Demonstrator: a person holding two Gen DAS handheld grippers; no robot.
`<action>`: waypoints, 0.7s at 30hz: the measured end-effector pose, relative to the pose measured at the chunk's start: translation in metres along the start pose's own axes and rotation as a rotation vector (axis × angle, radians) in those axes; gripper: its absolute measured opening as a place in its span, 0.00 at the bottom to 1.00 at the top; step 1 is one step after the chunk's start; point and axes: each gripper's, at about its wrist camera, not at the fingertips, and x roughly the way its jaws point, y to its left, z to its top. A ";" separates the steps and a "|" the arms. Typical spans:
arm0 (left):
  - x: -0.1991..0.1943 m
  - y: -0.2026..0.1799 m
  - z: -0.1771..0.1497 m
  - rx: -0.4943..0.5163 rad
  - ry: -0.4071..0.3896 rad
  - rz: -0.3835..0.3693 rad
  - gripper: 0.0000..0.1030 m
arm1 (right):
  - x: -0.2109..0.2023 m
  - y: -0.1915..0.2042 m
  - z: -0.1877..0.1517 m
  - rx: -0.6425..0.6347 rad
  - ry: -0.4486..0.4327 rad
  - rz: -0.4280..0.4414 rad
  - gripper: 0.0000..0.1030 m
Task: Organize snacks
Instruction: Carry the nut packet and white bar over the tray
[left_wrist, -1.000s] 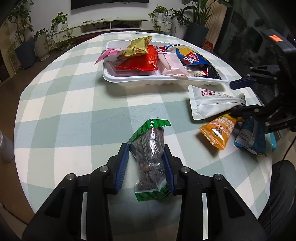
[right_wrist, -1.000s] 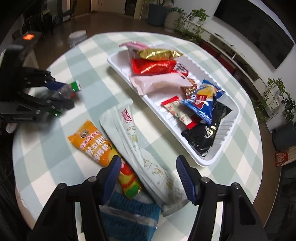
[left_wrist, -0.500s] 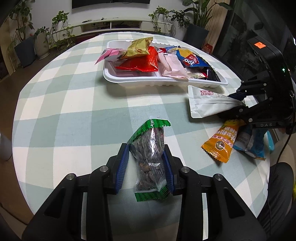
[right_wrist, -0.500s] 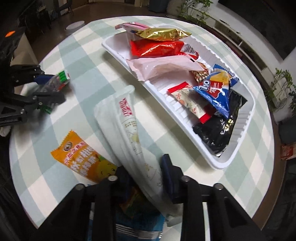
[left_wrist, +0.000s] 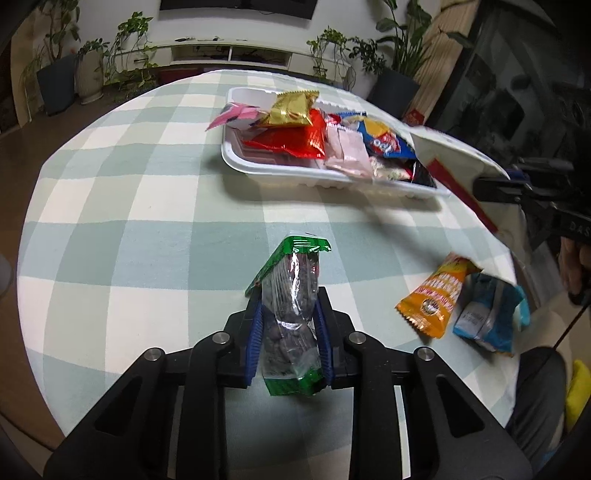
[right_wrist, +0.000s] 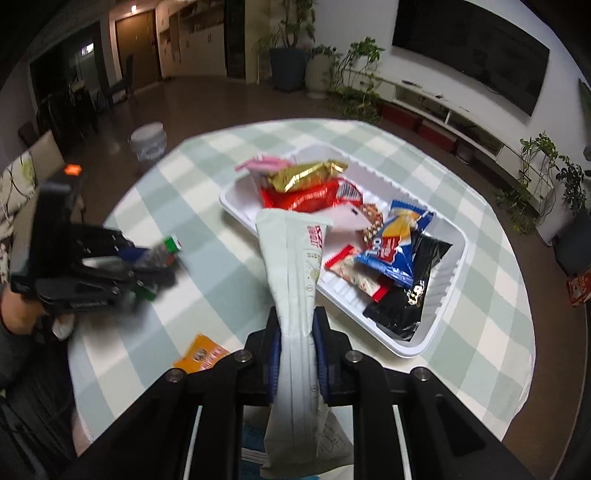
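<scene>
My left gripper (left_wrist: 290, 332) has its jaws closing on a clear green-edged packet of dark nuts (left_wrist: 295, 280), pads pressed against its sides, and it stands up off the checked tablecloth. My right gripper (right_wrist: 297, 343) has its jaws closing tight on a long white pouch (right_wrist: 295, 266), lifted above the table with its far end over the white tray (right_wrist: 436, 325). The tray holds several snack packets. From the left wrist view, the white pouch (left_wrist: 454, 162) hangs at the right beside the tray (left_wrist: 295, 173). An orange packet (left_wrist: 434, 299) and a blue packet (left_wrist: 487, 317) lie on the cloth.
The round table's edge curves close behind both grippers. A white bucket (right_wrist: 147, 142) stands on the floor beyond the table. Potted plants (left_wrist: 55, 74) and a low TV console line the far wall. A hand (left_wrist: 576, 266) grips the right tool.
The right gripper closed on the white pouch and raised it off the table toward the tray. The left gripper squeezed the nut packet tighter and tilted it up; the orange and blue packets stayed put.
</scene>
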 end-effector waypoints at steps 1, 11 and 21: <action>-0.001 0.003 0.000 -0.018 -0.003 -0.016 0.23 | -0.004 0.000 0.001 0.019 -0.020 0.011 0.17; -0.016 0.007 0.000 -0.077 -0.066 -0.115 0.23 | -0.029 -0.025 -0.037 0.308 -0.145 0.123 0.16; -0.041 0.008 0.019 -0.121 -0.129 -0.143 0.23 | -0.057 -0.083 -0.089 0.650 -0.249 0.186 0.16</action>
